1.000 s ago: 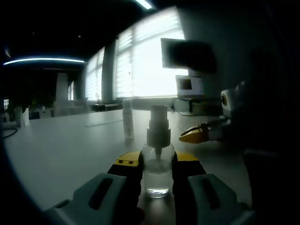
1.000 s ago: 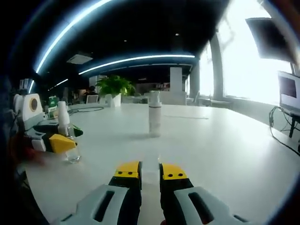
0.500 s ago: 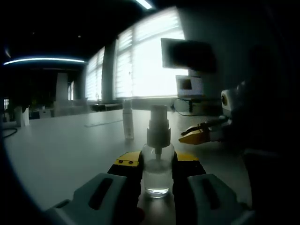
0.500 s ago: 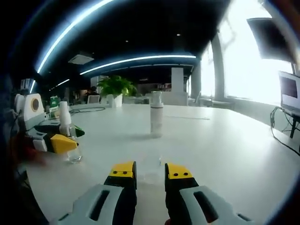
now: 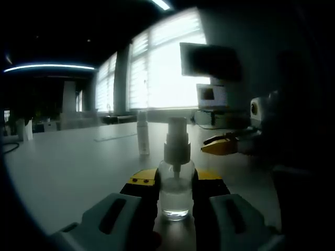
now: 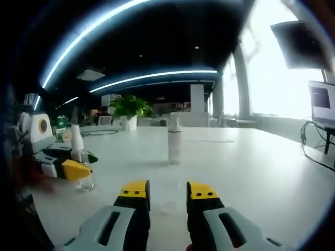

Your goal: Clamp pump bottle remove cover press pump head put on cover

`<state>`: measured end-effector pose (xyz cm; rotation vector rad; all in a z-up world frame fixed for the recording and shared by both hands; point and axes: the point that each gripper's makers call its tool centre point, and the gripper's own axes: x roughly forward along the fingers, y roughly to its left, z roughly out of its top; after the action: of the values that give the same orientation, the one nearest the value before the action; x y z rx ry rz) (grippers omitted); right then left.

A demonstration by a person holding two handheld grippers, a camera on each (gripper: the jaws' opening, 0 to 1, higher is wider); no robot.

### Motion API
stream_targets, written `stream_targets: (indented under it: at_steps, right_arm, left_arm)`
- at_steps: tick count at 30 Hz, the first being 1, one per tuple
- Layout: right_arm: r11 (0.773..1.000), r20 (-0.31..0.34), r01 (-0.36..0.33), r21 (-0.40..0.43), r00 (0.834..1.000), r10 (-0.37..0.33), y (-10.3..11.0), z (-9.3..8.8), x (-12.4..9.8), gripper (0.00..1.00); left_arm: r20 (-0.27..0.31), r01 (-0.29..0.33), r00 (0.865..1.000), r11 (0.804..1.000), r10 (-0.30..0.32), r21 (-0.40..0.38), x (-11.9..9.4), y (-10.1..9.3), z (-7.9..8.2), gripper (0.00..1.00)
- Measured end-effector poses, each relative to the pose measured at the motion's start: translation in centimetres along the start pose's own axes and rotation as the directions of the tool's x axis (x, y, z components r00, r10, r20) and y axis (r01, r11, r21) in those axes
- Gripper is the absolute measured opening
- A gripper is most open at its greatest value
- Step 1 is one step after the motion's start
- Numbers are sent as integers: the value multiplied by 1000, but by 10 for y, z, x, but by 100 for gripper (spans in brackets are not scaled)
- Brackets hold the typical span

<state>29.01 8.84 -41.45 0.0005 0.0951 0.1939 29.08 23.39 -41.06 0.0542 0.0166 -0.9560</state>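
Dimly, left hand-held gripper (image 5: 175, 184) clamping pump bottle (image 5: 175, 180), surroundings murky

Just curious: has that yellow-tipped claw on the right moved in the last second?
Yes. The right claw rose, judged against the steady pump bottle in the left gripper view.

The left gripper (image 5: 175, 183) clamps the clear pump bottle (image 5: 175, 178) (uncapped) on the table (image 5: 68, 162); the right gripper (image 5: 222, 145) hovers nearby.

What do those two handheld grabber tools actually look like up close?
Each is built the same: the left gripper and right gripper have pale grey moulded bodies with dark slots, black inner faces and bright yellow tips marked by two small dark dots. Seen from the side, a white housing sits behind the jaws.
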Motion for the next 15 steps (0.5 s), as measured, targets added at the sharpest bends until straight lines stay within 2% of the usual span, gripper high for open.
stream_targets:
  at_steps: [7, 15]
  right_arm:
    - [998, 102, -59, 4, 993, 59, 15, 21, -9, 23]
    - [987, 162, -159, 0, 974, 157, 41, 44, -22, 23]
  left_arm:
    - [0, 0, 1000, 1000, 0, 0, 0, 0, 0, 16]
    - [0, -1, 1000, 1000, 1, 0, -1, 0, -1, 16]
